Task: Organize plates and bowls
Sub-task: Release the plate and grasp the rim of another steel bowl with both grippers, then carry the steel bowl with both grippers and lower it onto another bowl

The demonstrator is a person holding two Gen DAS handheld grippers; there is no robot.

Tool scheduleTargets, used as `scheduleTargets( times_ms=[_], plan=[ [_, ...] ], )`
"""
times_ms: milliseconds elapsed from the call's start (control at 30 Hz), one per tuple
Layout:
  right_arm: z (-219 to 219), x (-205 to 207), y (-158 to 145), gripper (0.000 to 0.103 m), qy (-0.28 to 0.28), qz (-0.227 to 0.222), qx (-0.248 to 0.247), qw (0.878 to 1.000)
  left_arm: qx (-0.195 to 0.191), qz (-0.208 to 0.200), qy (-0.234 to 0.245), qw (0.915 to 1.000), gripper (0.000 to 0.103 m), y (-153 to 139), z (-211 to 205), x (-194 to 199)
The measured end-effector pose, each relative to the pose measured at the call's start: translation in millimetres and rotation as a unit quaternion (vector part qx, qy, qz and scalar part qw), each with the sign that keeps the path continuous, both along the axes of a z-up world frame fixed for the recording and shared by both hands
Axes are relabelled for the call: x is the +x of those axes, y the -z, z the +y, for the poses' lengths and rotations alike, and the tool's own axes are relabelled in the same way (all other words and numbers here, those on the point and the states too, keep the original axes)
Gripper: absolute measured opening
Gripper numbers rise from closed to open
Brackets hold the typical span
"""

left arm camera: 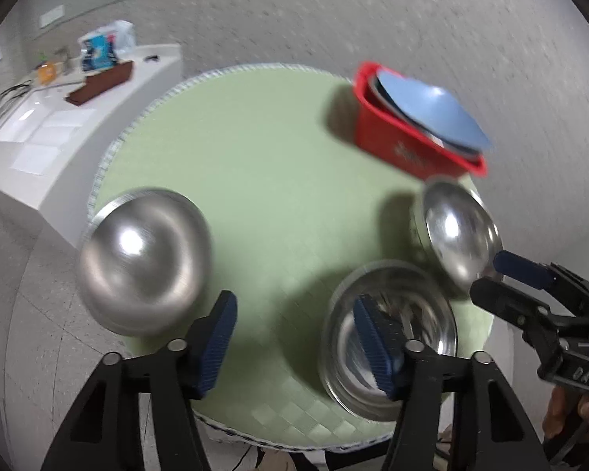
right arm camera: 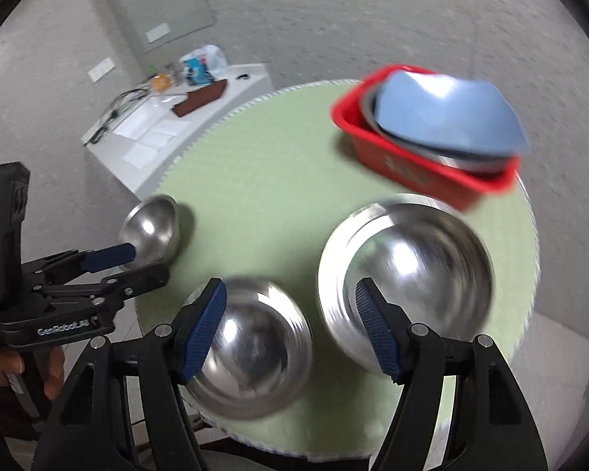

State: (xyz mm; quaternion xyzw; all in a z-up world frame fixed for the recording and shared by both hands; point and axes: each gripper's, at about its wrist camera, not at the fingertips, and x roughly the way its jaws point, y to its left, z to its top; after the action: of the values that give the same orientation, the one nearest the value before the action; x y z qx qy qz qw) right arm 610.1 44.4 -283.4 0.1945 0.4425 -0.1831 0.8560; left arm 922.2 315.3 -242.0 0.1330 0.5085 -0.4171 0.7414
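Note:
Three steel bowls stand on a round green table point(left arm camera: 255, 180). In the left wrist view, one bowl point(left arm camera: 145, 259) is at the left, one point(left arm camera: 388, 345) at the front right, and one point(left arm camera: 459, 235) further right. My left gripper point(left arm camera: 294, 341) is open above the table between the first two. My right gripper point(right arm camera: 290, 329) is open above the front bowl point(right arm camera: 251, 353), with the right bowl point(right arm camera: 408, 282) beside it. The right gripper shows in the left view point(left arm camera: 502, 274) by the right bowl's rim. A red bin point(left arm camera: 408, 145) at the back holds a blue plate point(left arm camera: 432, 114) and other dishes.
A white side table point(left arm camera: 59, 117) with papers, cables, a brown box and a bag stands beyond the left of the green table. Grey speckled floor lies all around. The red bin also shows in the right wrist view point(right arm camera: 424, 165).

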Motion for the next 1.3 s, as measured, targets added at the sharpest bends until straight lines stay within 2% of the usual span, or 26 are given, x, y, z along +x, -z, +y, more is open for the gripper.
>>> scheduleTargets(
  times_ms=[33, 200, 333, 500, 667, 733, 800, 867, 933, 1000, 1100, 1133, 1300],
  plan=[
    [2, -4, 3, 0.070, 0.008, 0.001, 0.002, 1.000, 0.004, 0.002, 0.005, 1.0000, 0.048, 3, 0, -3],
    [8, -29, 15, 0.069, 0.051, 0.007, 0.005, 0.999, 0.026, 0.011, 0.025, 0.9993, 0.043, 18, -1, -13],
    [12, -46, 24, 0.064, 0.068, 0.005, 0.019, 0.997, 0.037, 0.020, 0.038, 0.9984, 0.033, 25, 0, -17],
    [17, -53, 36, 0.058, 0.068, 0.002, 0.039, 0.997, 0.046, 0.024, 0.045, 0.9976, 0.031, 30, -8, -19],
    [15, -48, 57, 0.049, 0.059, 0.005, 0.076, 0.995, 0.054, 0.023, 0.045, 0.9973, 0.019, 32, -16, -20],
    [14, -45, 63, 0.046, 0.053, 0.003, 0.089, 0.995, 0.053, 0.025, 0.043, 0.9974, 0.018, 34, -18, -20],
    [15, -39, 66, 0.039, 0.041, -0.001, 0.094, 0.995, 0.052, 0.023, 0.041, 0.9975, 0.017, 35, -21, -21],
    [16, -34, 69, 0.025, 0.028, -0.002, 0.109, 0.994, 0.050, 0.017, 0.036, 0.9979, 0.016, 31, -18, -22],
    [17, -32, 70, 0.023, 0.022, 0.001, 0.107, 0.994, 0.053, 0.011, 0.032, 0.9980, 0.015, 33, -22, -24],
    [18, -30, 69, 0.020, 0.017, 0.003, 0.109, 0.994, 0.049, 0.007, 0.025, 0.9985, 0.013, 26, -19, -24],
    [21, -28, 60, 0.018, -0.002, -0.003, 0.106, 0.994, 0.042, -0.019, 0.018, 0.9988, 0.013, 7, -15, -30],
    [23, -28, 54, 0.018, -0.009, -0.005, 0.100, 0.995, 0.037, -0.034, 0.013, 0.9987, 0.013, -4, -13, -33],
    [15, -31, 17, 0.018, -0.028, -0.040, 0.085, 0.995, 0.008, -0.057, 0.004, 0.9983, 0.013, -41, -20, -43]
  ],
)
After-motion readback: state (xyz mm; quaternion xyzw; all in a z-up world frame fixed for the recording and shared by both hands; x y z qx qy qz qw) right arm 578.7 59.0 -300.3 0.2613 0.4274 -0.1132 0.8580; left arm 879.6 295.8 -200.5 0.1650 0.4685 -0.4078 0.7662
